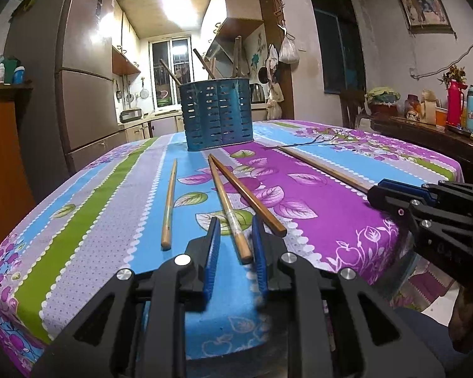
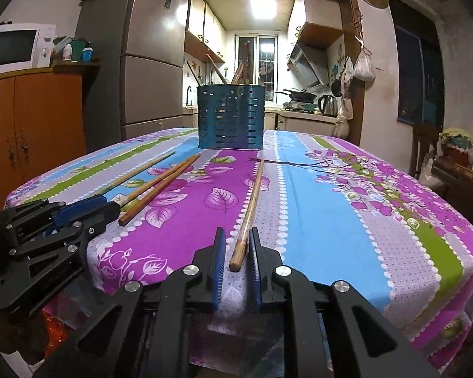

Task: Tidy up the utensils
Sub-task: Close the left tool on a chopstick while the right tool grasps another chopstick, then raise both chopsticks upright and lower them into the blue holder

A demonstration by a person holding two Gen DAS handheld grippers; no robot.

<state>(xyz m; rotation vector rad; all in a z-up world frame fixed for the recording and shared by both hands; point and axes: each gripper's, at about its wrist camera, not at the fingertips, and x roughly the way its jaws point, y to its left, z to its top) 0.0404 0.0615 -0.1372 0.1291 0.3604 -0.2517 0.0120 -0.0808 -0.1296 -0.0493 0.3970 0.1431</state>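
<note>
Left gripper point(image 1: 235, 236): blue-padded fingers point(image 1: 213, 245) spread, nothing clamped. Near end of a pale chopstick point(image 1: 228, 209) sits in the gap between the pads, flat on the cloth; contact with the pads can't be told. Darker brown chopstick point(image 1: 247, 196) lies just right of it, tips nearly meeting at the far end, near end just outside the right pad. A 3rd lone chopstick point(image 1: 169, 203) lies well to the left, roughly parallel.

Right gripper point(image 2: 237, 245): fingers point(image 2: 219, 250) also parted, gripping nothing. Near end of a 4th light chopstick point(image 2: 248, 214) rests between the pads, closer to the right one, lying flat and pointing toward the holder.

Both grippers low at the near table edge, side by side; each visible in the other's view, right gripper at point(image 1: 403, 200), left at point(image 2: 78, 212).

Blue slotted utensil holder point(image 1: 217, 114) upright at the far middle of the table, well apart from all 4 loose chopsticks. Several wooden handles point(image 1: 236, 58) stick out of its top, leaning.

Table covered by floral striped tablecloth point(image 1: 110, 201) in purple, blue, green.

Beyond: fridge point(image 2: 148, 63), white microwave point(image 2: 14, 47) on an orange cabinet point(image 2: 41, 119), kettle point(image 2: 328, 104) on the kitchen counter, red thermos point(image 1: 454, 102) on a side table.
</note>
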